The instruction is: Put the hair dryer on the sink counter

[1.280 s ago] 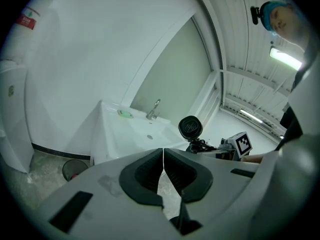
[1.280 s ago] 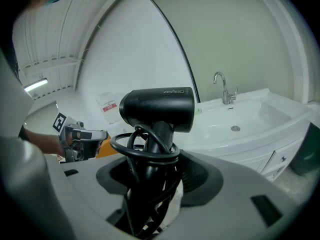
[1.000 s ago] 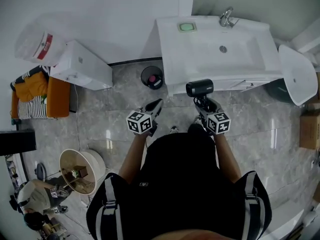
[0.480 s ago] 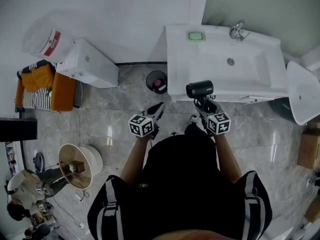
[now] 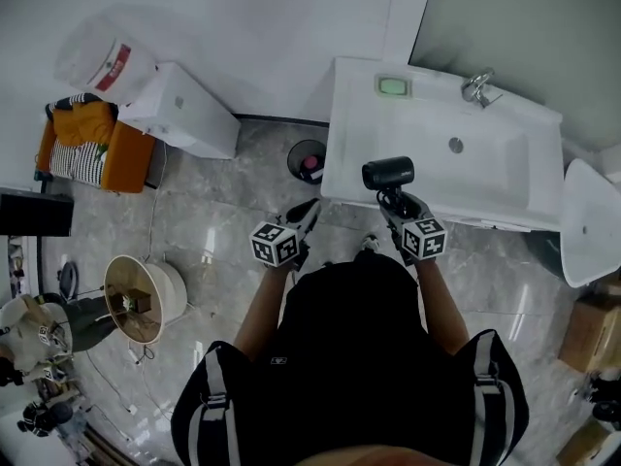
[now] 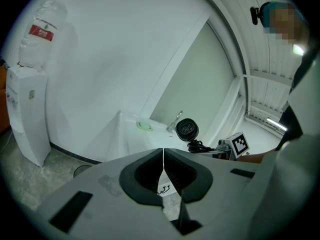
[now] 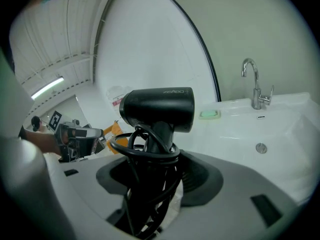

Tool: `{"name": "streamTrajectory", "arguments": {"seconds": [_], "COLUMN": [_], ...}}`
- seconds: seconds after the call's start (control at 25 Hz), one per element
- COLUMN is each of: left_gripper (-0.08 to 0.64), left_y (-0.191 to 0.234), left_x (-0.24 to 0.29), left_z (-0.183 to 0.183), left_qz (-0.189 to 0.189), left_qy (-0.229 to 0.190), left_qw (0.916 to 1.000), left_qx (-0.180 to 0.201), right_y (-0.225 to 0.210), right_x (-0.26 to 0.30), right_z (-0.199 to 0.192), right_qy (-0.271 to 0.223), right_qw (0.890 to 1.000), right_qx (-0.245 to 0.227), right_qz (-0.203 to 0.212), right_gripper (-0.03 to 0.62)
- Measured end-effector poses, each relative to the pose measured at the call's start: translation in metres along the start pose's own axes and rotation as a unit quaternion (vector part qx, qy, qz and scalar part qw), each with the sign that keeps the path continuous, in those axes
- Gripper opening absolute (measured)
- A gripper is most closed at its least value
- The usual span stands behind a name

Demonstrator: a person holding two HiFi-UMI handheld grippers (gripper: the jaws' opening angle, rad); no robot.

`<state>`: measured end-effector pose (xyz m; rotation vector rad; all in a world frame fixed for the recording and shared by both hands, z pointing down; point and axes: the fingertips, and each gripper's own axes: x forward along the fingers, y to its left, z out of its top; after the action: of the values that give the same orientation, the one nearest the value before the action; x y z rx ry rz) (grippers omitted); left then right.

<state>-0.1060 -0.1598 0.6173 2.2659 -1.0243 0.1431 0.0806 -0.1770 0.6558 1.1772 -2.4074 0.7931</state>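
Left gripper first: its jaws are pressed flat together with nothing between them, and it hangs low over the grey marble-look floor, off the left end of the vanity. My guess is it's parked there just to stay out of the way, since this job only needs one hand.

Next along, a small round black waste bin sits on the floor tucked against the counter's left end. It's near the path but not really in it.

Then the right gripper, which is doing all the work. It's clamped on the handle of the black hair dryer, with the barrel lying sideways on top. The black power cord is looped round the handle and caught in the same grip, presumably so it doesn't dangle and snag on the edge. So the dryer is up in the air, held roughly over the front left edge of the white sink counter, and as far as I can tell it's not touching anything yet.

The flat stretch of counter just beyond it is bare apart from a little green soap dish at the back. That looks like the obvious landing spot. Further right are the sunken white basin and the chrome tap. I'd set the dryer down left of those, away from any water.
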Motion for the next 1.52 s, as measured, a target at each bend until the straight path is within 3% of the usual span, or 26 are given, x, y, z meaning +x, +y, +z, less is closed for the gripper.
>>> {"name": "streamTrajectory", "arguments": {"seconds": [0.32, 0.76, 1.04, 1.24, 1.52], "left_gripper": [0.018, 0.018, 0.018, 0.018, 0.018], "left_y": [0.011, 0.015, 0.039, 0.052, 0.072], "left_x": [0.010, 0.022, 0.032, 0.055, 0.080], "left_z": [0.012, 0.014, 0.034, 0.055, 0.063], "left_qz": [0.061, 0.077, 0.054, 0.024, -0.011], "left_qy": [-0.031, -0.037, -0.024, -0.016, 0.014], "left_qw": [0.9974, 0.9956, 0.9979, 0.9995, 0.9998], "left_qx": [-0.023, -0.038, -0.026, -0.015, -0.008], "right_y": [-0.021, -0.028, -0.028, -0.031, -0.041], "right_x": [0.026, 0.055, 0.074, 0.083, 0.104], "right_z": [0.006, 0.001, 0.004, 0.008, 0.006], "right_qy": [0.037, 0.071, 0.075, 0.080, 0.083], "right_qw": [0.998, 0.995, 0.996, 0.996, 0.996], "right_qx": [-0.017, -0.016, -0.004, -0.020, 0.008], "right_qz": [0.049, 0.075, 0.054, 0.036, 0.007], "right_gripper": [0.298, 0.298, 0.298, 0.298, 0.298]}}
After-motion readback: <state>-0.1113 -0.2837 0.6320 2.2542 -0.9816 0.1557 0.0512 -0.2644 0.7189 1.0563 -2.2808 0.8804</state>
